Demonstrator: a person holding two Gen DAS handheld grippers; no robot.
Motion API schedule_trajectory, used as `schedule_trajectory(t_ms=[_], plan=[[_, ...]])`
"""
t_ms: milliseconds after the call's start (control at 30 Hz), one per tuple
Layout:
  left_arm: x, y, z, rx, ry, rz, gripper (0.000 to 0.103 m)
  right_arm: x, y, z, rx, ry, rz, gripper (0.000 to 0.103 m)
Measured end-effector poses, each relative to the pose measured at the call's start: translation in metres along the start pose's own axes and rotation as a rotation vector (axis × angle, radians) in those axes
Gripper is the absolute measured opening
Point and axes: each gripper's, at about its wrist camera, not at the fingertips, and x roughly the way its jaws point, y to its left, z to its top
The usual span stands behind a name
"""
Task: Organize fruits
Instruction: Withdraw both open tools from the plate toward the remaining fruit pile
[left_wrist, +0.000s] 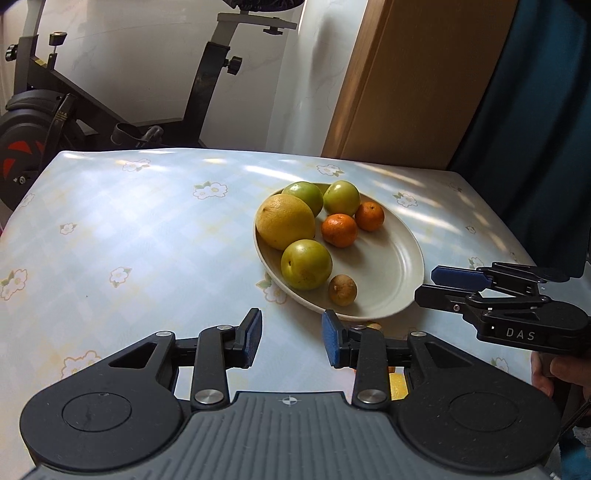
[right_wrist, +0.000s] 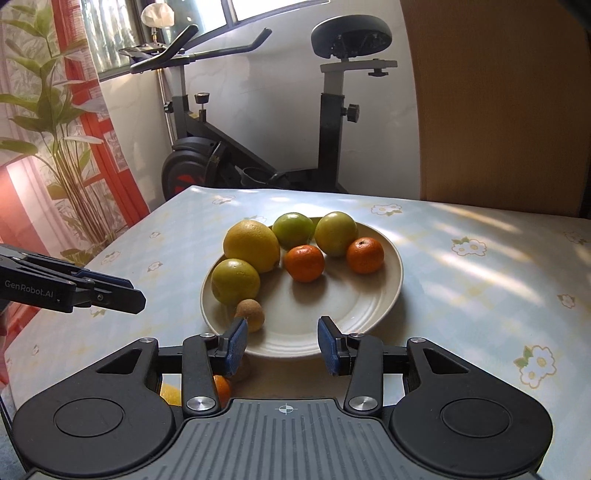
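An exercise bike (right_wrist: 258, 147) is standing behind the counter (right_wrist: 461, 280), its black saddle (right_wrist: 351, 35) and handlebars (right_wrist: 199, 48) rising against the white wall. A leafy potted plant (right_wrist: 59, 147) is catching window light at the left. A wooden panel (right_wrist: 495, 103) is leaning behind the counter's flowered blue cloth.

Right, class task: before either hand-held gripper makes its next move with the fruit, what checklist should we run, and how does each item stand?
1. Left hand-held gripper empty, jaws apart: ok.
2. Right hand-held gripper empty, jaws apart: ok.
3. Bare room left on the plate: ok.
4. Small brown fruit inside the plate's rim: ok.
5. Orange fruit off the plate, under the right hand-held gripper, mostly hidden; easy to grasp: cannot tell.
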Motion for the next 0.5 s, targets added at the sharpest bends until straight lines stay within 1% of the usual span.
schedule_trajectory(t_ms=[100, 200, 333, 500], plan=[[-0.005, 0.002, -0.005, -0.006, -0.004, 0.007, 0.037, -0.006, 0.010, -0.008, 0.004, 0.000, 0.009, 0.039], [-0.012, 0.003, -0.010, -0.003, -0.014, 0.015, 0.039, -0.010, 0.021, -0.014, -0.022, 0.011, -0.006, 0.040], [-0.020, 0.007, -0.016, -0.036, -0.016, -0.027, 0.039, -0.014, 0.032, -0.019, -0.048, 0.028, -0.019, 0.040], [-0.024, 0.009, -0.023, -0.039, -0.018, -0.028, 0.039, -0.018, 0.034, -0.021, -0.027, 0.041, -0.017, 0.040]])
